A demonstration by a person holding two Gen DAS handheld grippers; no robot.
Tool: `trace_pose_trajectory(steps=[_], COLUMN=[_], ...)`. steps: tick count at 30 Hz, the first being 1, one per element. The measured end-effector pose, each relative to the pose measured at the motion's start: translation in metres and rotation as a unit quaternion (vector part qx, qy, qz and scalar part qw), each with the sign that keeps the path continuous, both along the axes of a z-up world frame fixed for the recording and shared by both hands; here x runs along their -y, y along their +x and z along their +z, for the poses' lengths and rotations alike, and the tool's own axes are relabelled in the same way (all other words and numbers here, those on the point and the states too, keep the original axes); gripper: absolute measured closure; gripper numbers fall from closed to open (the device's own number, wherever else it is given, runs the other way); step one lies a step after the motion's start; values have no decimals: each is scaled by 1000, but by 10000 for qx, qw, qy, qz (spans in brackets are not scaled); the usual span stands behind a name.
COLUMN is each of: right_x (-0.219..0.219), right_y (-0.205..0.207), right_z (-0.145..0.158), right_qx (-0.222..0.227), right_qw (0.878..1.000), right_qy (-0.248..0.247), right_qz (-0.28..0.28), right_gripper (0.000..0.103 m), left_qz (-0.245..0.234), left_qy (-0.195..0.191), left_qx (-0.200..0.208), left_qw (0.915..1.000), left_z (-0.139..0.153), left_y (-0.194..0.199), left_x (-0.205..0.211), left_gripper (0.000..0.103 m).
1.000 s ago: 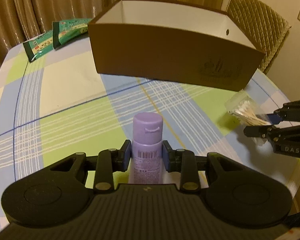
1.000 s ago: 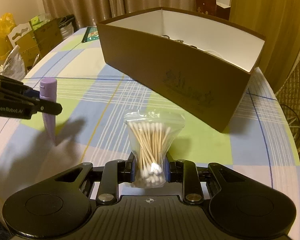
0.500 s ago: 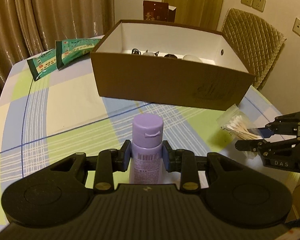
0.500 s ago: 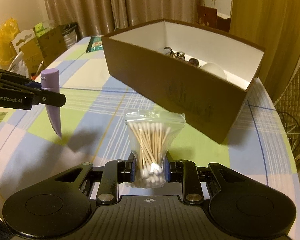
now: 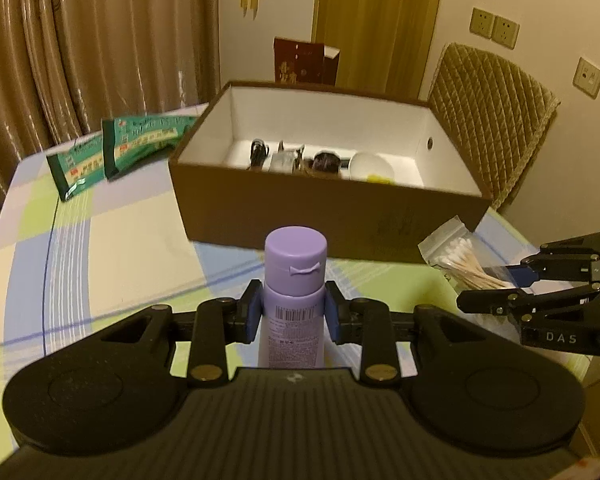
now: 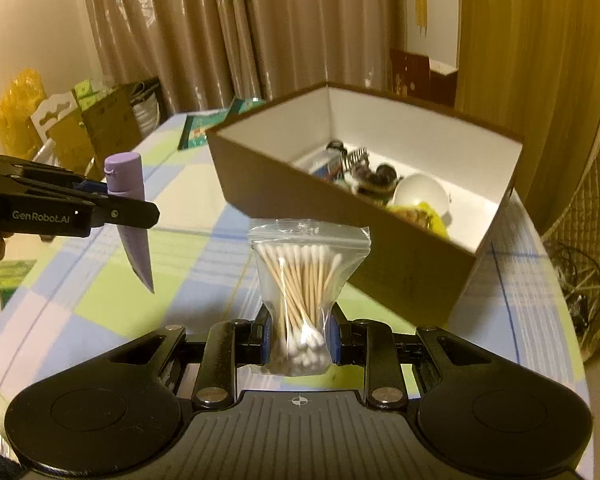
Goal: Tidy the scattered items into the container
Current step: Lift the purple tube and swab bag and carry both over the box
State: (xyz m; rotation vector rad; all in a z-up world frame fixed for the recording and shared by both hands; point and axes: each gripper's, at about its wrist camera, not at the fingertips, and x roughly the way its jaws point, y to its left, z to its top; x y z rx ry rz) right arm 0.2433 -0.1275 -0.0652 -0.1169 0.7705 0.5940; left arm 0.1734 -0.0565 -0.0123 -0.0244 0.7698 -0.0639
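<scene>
Quick count: two grippers, one purple tube, one zip bag of cotton swabs, one brown box, two green packets.

The left gripper (image 5: 294,312) is clamped on the purple tube (image 5: 295,276), cap pointing away from the camera, pads squeezing just below the cap. The right gripper (image 6: 299,334) is closed on the bag of cotton swabs (image 6: 306,276), pinching its lower end so the zip edge stands up. Both items hang above the checked tablecloth (image 5: 112,248), not touching it.

The brown box (image 5: 332,216) sits ahead of both grippers, open top, white inside. In it: a white bowl-ish thing (image 6: 420,194), something yellow next to it, and a few dark and metallic bits I can't identify.

Only the left view shows the two green packets (image 5: 140,140) clearly, lying beyond the left gripper to its left, beside the box. Only the right view shows the tube's tapered flat end (image 6: 138,256) sticking down below the left gripper's fingers, plus cartons and a yellow bag (image 6: 18,108) off past the table.
</scene>
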Motion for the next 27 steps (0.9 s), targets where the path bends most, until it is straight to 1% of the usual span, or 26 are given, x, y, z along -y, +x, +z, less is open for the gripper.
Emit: trace_pose_trajectory(steps=[9, 12, 16, 23, 27], right_x=[2, 4, 7, 12, 11], right_y=[36, 49, 67, 95, 111], right_z=[35, 44, 52, 59, 56], right_qx=[448, 553, 641, 663, 613], right_qw=[9985, 9976, 9967, 9961, 9962], right_qy=[237, 306, 337, 363, 336], right_qz=[-195, -282, -367, -466, -512], right_gripper=[79, 79, 79, 79, 79], left_qz=[-55, -70, -76, -91, -98], left_qy=[74, 75, 169, 128, 82], left_qx=[528, 724, 922, 1029, 967], left_qw=[9986, 9973, 9956, 9946, 9952], left_z=[37, 50, 62, 73, 71], left_y=[28, 41, 63, 106, 132], left_x=[-3, -6, -9, -19, -23], left_gripper=[76, 76, 76, 76, 76])
